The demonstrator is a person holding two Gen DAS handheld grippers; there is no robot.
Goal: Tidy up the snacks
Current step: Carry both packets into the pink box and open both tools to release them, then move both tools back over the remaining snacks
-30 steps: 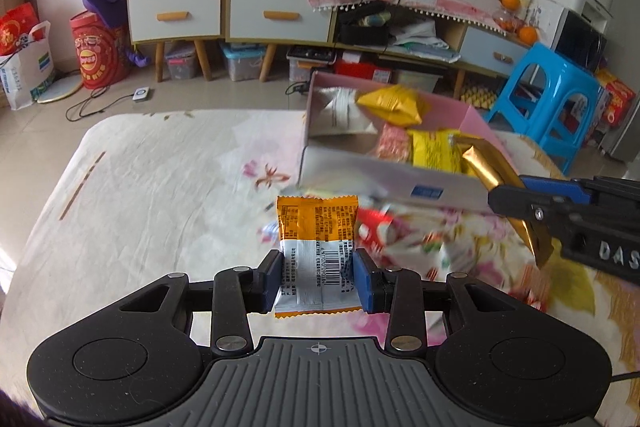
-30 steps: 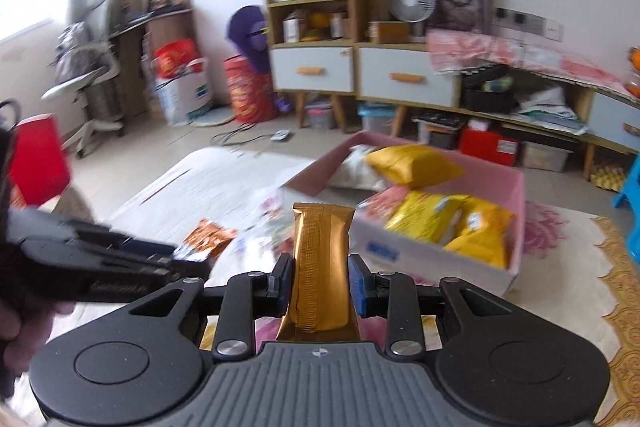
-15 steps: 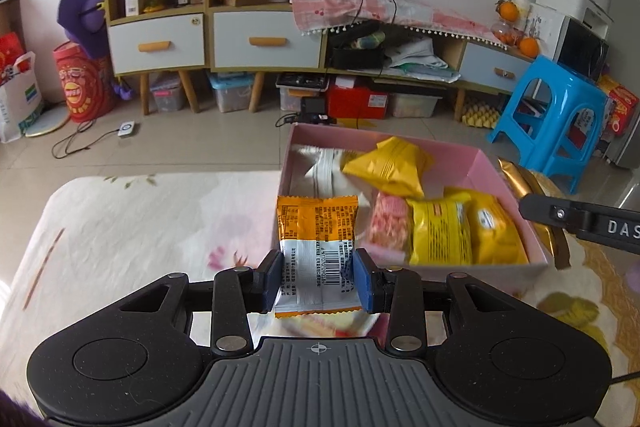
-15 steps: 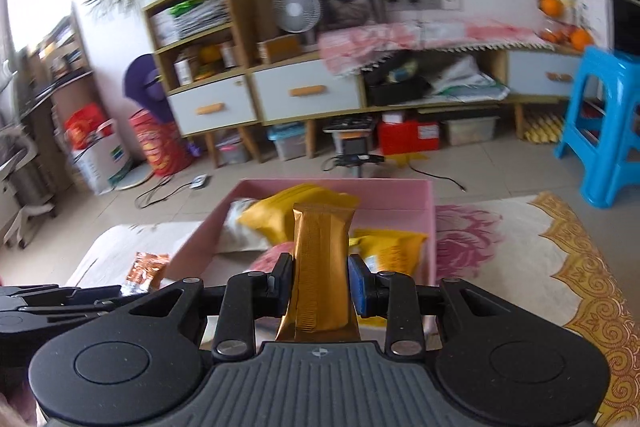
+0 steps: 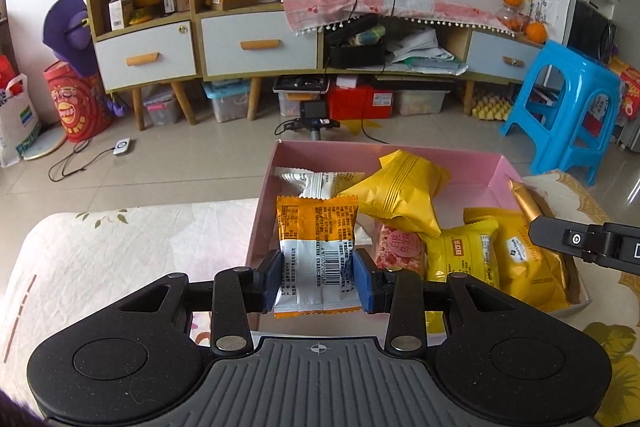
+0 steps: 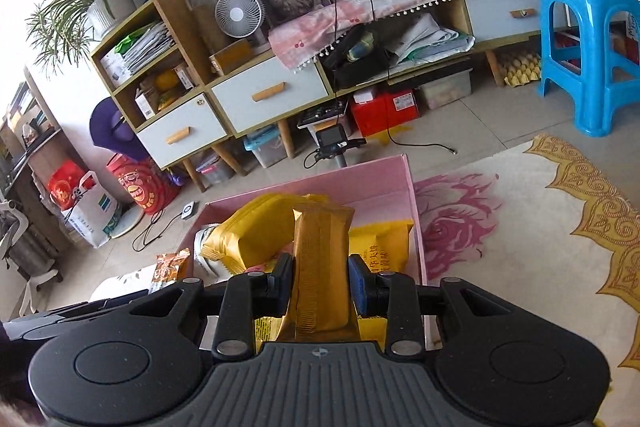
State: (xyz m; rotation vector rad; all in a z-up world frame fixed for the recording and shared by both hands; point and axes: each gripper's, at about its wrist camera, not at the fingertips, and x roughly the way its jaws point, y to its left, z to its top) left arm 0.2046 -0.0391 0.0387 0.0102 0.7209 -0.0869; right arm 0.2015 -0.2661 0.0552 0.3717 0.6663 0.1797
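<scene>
The left gripper (image 5: 319, 275) clamps one orange-and-white packet (image 5: 316, 247), barcode facing up, at the pink box's (image 5: 384, 151) near left corner. The right gripper (image 6: 320, 283) clamps one gold bar (image 6: 320, 267) over the box. Four yellow packets lie inside; their print is unreadable.

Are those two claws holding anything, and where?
Left claw pinches the orange-and-white packet at its lower sides; right claw pinches the gold packet mid-length.
</scene>
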